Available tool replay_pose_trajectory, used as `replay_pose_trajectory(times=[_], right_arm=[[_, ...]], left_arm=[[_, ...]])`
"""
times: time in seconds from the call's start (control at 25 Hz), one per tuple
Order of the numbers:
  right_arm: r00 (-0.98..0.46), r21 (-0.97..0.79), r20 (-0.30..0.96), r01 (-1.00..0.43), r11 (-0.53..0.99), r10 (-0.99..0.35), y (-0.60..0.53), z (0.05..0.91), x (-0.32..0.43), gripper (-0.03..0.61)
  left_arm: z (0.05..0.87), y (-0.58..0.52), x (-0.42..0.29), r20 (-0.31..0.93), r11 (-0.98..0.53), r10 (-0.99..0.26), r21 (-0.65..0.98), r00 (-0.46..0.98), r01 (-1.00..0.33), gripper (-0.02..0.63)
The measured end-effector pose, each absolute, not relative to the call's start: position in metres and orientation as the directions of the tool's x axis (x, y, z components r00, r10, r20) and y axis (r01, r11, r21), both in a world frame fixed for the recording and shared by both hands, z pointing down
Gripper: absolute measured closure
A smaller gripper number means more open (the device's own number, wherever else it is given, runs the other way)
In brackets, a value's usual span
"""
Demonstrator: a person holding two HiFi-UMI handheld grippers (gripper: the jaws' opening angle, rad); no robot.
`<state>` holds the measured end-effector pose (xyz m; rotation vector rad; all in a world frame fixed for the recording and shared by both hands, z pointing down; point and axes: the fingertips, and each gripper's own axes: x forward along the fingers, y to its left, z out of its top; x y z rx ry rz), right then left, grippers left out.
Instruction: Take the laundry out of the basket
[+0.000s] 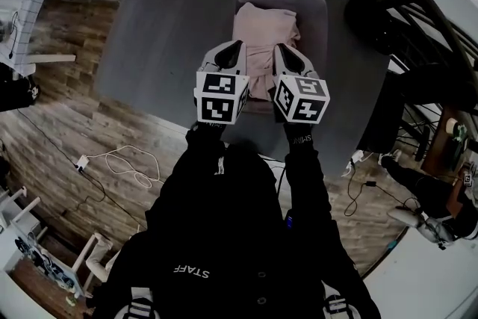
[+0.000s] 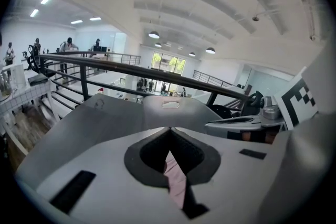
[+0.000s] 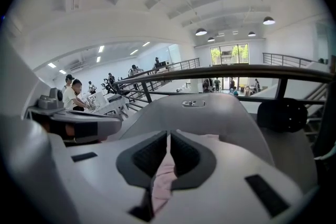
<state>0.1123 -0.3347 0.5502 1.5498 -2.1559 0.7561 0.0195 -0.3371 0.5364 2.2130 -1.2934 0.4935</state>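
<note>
Over basket [image 1: 317,22], pink cloth [image 1: 263,37] lengthwise along it

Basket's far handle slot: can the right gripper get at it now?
Probably not yet. Nothing seems to stand between the right gripper and the handle slot, but its jaws are shut on the pink garment; it must let go first.

Bright, even light; fisheye-warped edges
</note>
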Motion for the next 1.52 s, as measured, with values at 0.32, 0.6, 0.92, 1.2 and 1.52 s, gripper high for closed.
replay_pose_trajectory(times=[0.32,0.6,0.92,1.2,1.52], right_arm=[[-0.315,-0.205,0.667,-0.949,0.239,-0.675,-0.342,0.589,0.117,0.505],[-0.309,-0.212,0.726,-0.95,0.227,-0.614,-0.343,0.622,0.123,0.448],[-0.294,-0.209,0.785,-0.954,0.214,-0.546,-0.347,0.649,0.131,0.368],[-0.275,-0.2,0.859,-0.957,0.211,-0.431,-0.344,0.687,0.134,0.234],[-0.291,-0.252,0.921,-0.952,0.173,-0.26,-0.343,0.75,0.131,0.101]], left_arm=[[0.544,-0.342,0.018,0.563,-0.395,-0.68,0.258,0.47,-0.882,0.612],[0.551,-0.339,0.02,0.571,-0.39,-0.675,0.261,0.467,-0.883,0.612],[0.552,-0.344,0.021,0.587,-0.379,-0.678,0.237,0.443,-0.895,0.612],[0.552,-0.344,0.031,0.59,-0.389,-0.671,0.237,0.449,-0.891,0.612],[0.552,-0.344,0.032,0.577,-0.394,-0.679,0.237,0.455,-0.888,0.612]])
